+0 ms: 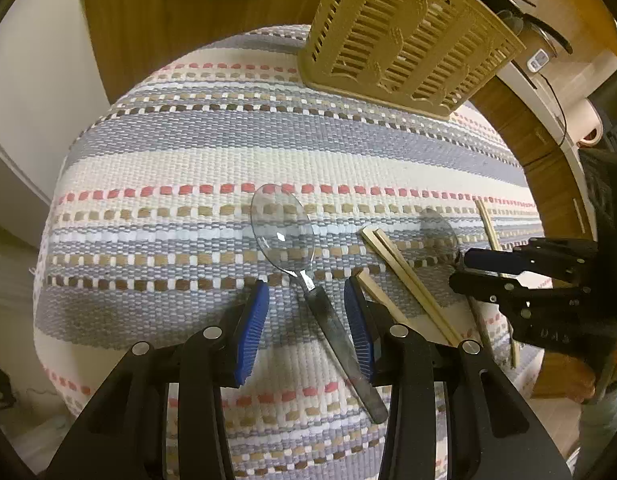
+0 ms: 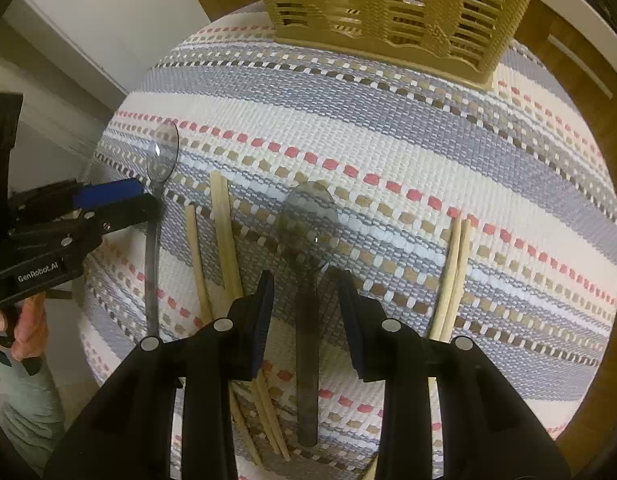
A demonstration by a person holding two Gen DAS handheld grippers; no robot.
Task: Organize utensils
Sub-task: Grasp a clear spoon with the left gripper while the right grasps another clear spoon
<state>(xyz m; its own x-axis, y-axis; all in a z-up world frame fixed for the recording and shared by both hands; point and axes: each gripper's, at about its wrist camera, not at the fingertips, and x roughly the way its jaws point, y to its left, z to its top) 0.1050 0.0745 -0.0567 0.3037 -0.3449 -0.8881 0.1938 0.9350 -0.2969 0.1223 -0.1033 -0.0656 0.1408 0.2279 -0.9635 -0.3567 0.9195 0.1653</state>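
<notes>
Striped woven cloth (image 1: 212,148) covers the round table, with wooden cabinets behind it. At the far edge stands our slatted yellow basket (image 1: 408,36); its rim runs out of both views, so we cannot see what it holds.

Our left gripper (image 1: 306,320) is lowered over the left clear spoon (image 1: 282,232). Its blue pads (image 1: 252,328) stand well apart on either side of the dark handle, not touching it as far as we can tell. The handle's near end disappears behind the right-hand finger.

Our right gripper (image 2: 306,320) straddles the second clear spoon (image 2: 308,220) the same way, jaws wide and not closed on anything. Whether its pads rest on the cloth we cannot tell.

Between the spoons lie chopsticks (image 1: 404,280), partly hidden beneath both grippers. Another pair (image 2: 452,276) lies to the right, its near end hidden behind our right gripper. At the left edge of the right wrist view, our hand (image 2: 24,328) grips the left tool's handle, only the fingers showing.
</notes>
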